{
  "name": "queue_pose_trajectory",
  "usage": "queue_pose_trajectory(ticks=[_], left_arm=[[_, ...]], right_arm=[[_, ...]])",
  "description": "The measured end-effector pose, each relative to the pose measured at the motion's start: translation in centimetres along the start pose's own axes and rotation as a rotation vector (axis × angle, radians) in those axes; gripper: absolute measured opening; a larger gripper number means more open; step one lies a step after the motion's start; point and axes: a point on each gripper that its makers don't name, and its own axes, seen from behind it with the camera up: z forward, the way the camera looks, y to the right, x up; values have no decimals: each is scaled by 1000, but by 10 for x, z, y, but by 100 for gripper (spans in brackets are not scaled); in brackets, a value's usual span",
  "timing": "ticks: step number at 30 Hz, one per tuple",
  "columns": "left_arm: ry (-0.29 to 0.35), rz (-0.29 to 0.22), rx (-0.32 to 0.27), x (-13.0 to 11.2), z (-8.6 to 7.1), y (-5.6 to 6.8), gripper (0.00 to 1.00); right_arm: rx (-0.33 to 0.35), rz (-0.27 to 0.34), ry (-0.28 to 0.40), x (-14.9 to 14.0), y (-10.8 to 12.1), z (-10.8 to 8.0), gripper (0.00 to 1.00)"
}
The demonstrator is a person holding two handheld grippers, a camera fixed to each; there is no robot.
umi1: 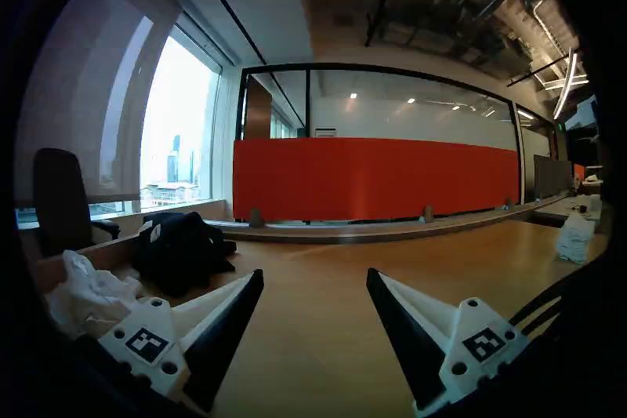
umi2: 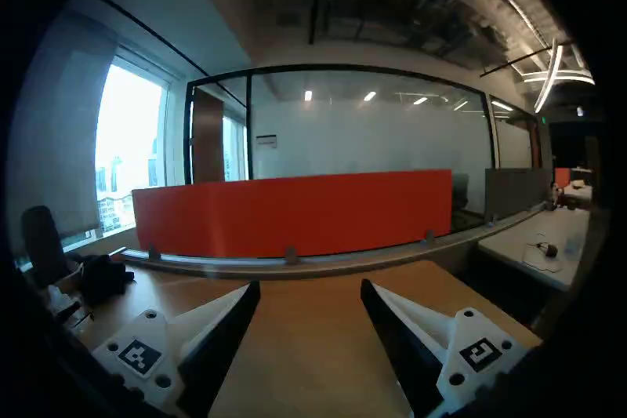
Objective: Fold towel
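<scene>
My left gripper [umi1: 314,275] hovers open above a wooden table [umi1: 329,316], nothing between its fingers. In the left gripper view a crumpled white towel [umi1: 88,292] lies at the far left of the table, and a stack of folded white towels [umi1: 576,238] sits at the far right. My right gripper [umi2: 309,286] is open too, over the same wooden table [umi2: 313,339], holding nothing.
A black bag or garment [umi1: 179,249] lies left of centre near the white cloth, seen farther off as a dark heap [umi2: 102,275]. An orange divider panel [umi1: 376,176] runs along the table's back edge. A dark office chair [umi1: 61,198] stands by the window. A neighbouring white desk [umi2: 541,241] is right.
</scene>
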Motion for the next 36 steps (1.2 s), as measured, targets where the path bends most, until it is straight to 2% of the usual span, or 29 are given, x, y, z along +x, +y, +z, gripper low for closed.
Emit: queue_pose_trajectory(ticks=[5,22,29,36], left_arm=[[-23,4,6,-5,2,-1,98],[-24,9,7,-7,3,0,98],[-24,9,7,-8,4,0,98],[-24,9,7,-9,4,0,98]], right_arm=[[-4,0,4,3,3,1,99],[16,-2,16,4,2,8,99],[23,-6,41,3,4,14,99],[2,-32,65,-4,19,15,99]])
